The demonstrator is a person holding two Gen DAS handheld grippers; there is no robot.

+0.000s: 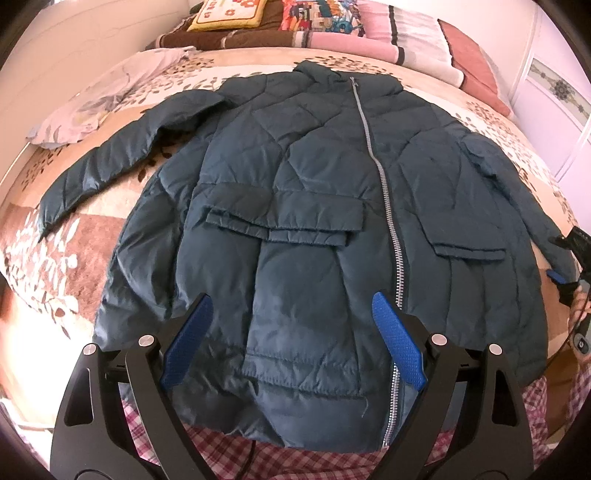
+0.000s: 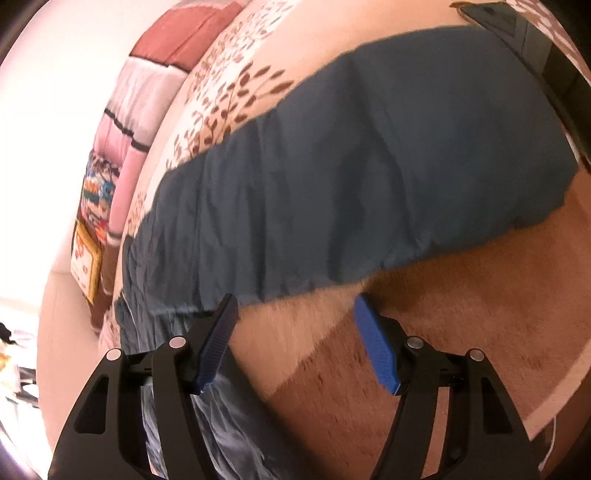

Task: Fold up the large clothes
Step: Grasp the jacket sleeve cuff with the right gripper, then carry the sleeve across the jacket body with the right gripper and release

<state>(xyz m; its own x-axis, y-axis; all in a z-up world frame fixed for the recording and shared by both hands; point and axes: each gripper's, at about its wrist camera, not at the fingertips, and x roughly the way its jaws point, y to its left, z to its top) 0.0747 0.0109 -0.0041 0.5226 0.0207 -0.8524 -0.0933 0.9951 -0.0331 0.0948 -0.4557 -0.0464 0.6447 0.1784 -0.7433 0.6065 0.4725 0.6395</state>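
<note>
A dark teal puffer jacket [image 1: 295, 166] lies flat on the bed, front up, with its silver zipper [image 1: 384, 192] closed. Its sleeves spread out to the left [image 1: 110, 155] and to the right [image 2: 369, 166]. My left gripper [image 1: 291, 301] hovers open above the lower hem, holding nothing. At the far right edge of the left wrist view, my right gripper [image 1: 565, 258] sits by the right sleeve's end. In the right wrist view this gripper [image 2: 295, 301] is open just short of the sleeve. Only the bed cover shows between its fingers.
A leaf-patterned blanket [image 1: 92, 229] covers the bed. Pillows and folded quilts [image 1: 406, 33] are piled at the head. A pale garment [image 1: 103, 96] lies at the far left. Checked fabric [image 1: 295, 461] shows below the hem. A dark flat object [image 2: 535, 48] lies beyond the sleeve.
</note>
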